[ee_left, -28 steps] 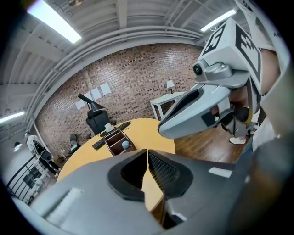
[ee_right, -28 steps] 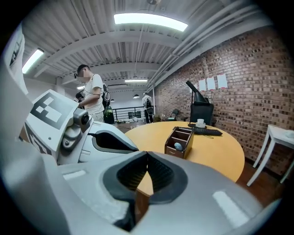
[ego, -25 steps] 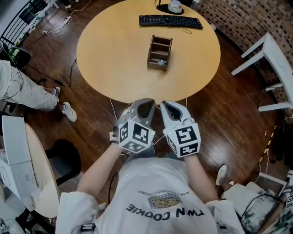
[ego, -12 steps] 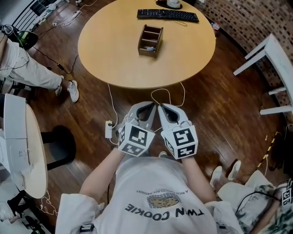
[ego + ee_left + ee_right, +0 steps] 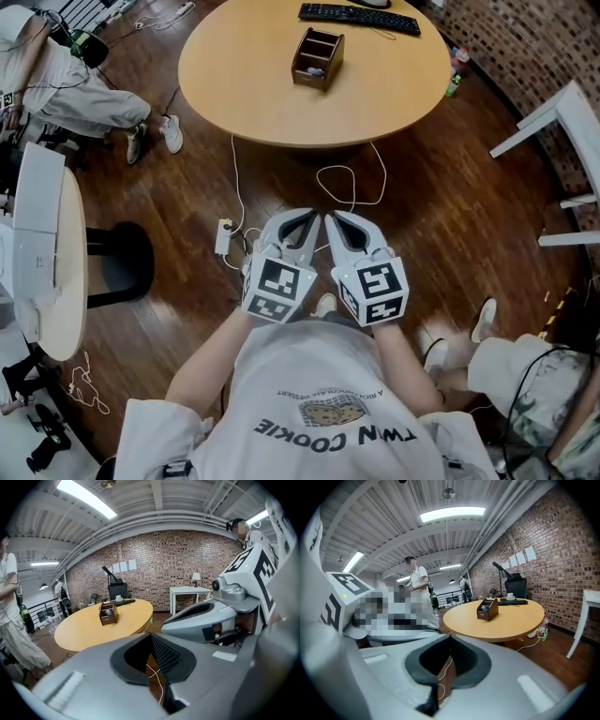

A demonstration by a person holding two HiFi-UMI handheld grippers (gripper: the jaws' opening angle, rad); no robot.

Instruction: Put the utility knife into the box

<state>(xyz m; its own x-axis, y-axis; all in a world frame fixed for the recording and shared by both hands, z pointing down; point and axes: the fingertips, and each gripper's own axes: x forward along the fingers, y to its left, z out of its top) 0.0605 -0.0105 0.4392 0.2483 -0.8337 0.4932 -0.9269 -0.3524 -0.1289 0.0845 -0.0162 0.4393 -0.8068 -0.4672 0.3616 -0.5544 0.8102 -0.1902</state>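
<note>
Two grippers, left gripper (image 5: 302, 225) and right gripper (image 5: 345, 225), are held side by side, each with its jaws closed together on nothing. One brown wooden box (image 5: 318, 58) (open-topped, divided into compartments) sits on the single round table (image 5: 272, 103), well apart from them.

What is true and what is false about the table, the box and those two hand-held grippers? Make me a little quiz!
1. The brown box stands on the round table. True.
2. The left hand-held gripper holds a knife. False: its jaws are shut on nothing.
3. A keyboard lies on the table. True.
4. The right hand-held gripper touches the box. False: it is over the wooden floor, well away from the table.
5. A white cable lies on the floor. True.
</note>
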